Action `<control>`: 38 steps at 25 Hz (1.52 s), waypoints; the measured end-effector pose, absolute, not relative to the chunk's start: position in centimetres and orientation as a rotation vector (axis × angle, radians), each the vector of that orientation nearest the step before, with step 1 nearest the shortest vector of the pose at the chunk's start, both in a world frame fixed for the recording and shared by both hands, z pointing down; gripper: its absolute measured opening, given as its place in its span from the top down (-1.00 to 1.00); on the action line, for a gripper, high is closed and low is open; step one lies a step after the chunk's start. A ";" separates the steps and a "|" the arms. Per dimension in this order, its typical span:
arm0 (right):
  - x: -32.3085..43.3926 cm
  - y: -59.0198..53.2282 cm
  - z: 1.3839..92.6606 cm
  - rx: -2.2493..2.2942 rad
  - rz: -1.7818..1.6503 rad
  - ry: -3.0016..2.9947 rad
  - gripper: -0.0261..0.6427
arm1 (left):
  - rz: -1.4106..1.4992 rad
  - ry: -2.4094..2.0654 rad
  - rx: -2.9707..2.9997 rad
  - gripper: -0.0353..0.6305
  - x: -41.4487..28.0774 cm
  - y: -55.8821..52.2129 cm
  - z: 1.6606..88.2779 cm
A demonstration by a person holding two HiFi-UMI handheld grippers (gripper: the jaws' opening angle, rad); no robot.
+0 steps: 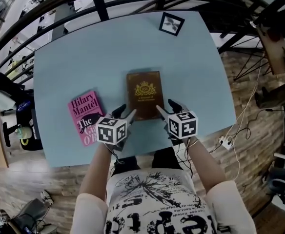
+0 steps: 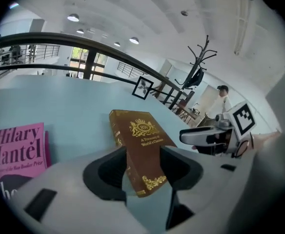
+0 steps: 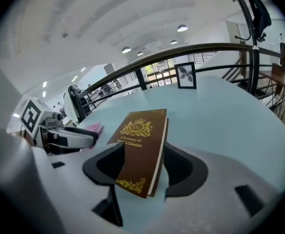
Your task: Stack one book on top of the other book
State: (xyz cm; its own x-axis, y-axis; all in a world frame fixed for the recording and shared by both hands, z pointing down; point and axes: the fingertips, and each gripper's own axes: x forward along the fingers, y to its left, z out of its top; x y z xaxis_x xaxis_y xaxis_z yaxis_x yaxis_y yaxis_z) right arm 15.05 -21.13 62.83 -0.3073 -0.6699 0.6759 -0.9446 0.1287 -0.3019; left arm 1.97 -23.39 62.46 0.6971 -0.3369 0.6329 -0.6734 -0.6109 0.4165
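Note:
A brown book with a gold crest (image 1: 144,94) lies flat near the middle of the light blue table (image 1: 84,57). Left of it lies a pink book (image 1: 86,117), apart from the brown one. My left gripper (image 1: 125,113) hovers at the brown book's near left corner, and my right gripper (image 1: 167,107) at its near right corner. In the left gripper view the brown book (image 2: 138,140) shows between the open jaws of that gripper (image 2: 145,167), with gaps at both pads. The right gripper (image 3: 145,167) frames the brown book (image 3: 142,145) the same way, also open.
A small framed picture (image 1: 171,24) stands at the table's far edge. Dark curved railings (image 1: 108,6) run behind the table. The table's front edge is just under my grippers, close to the person's body. Cables and a power strip (image 1: 225,141) lie on the wooden floor at the right.

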 end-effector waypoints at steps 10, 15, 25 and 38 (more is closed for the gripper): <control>15.2 -22.6 66.9 1.458 1.204 -1.997 0.19 | 0.681 -0.735 2.067 0.18 3.0 -24.5 66.5; 14.9 -22.5 67.9 1.422 1.274 -2.007 0.20 | 0.685 -0.713 2.045 0.18 3.5 -24.3 67.7; 14.1 -22.4 68.2 1.391 1.463 -2.018 0.36 | 0.618 -0.739 2.017 0.18 3.3 -24.6 67.9; 14.2 -21.6 65.9 1.439 1.326 -2.014 0.41 | 0.623 -0.761 2.059 0.18 3.5 -23.7 66.1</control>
State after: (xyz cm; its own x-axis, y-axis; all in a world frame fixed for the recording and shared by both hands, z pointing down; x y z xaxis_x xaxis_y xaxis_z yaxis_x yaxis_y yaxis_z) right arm 14.20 -21.64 65.85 -0.4341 -0.5600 0.7056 -0.8694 0.0554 -0.4910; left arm 3.46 -23.65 66.11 0.6931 -0.2905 0.6597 -0.7041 -0.4687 0.5334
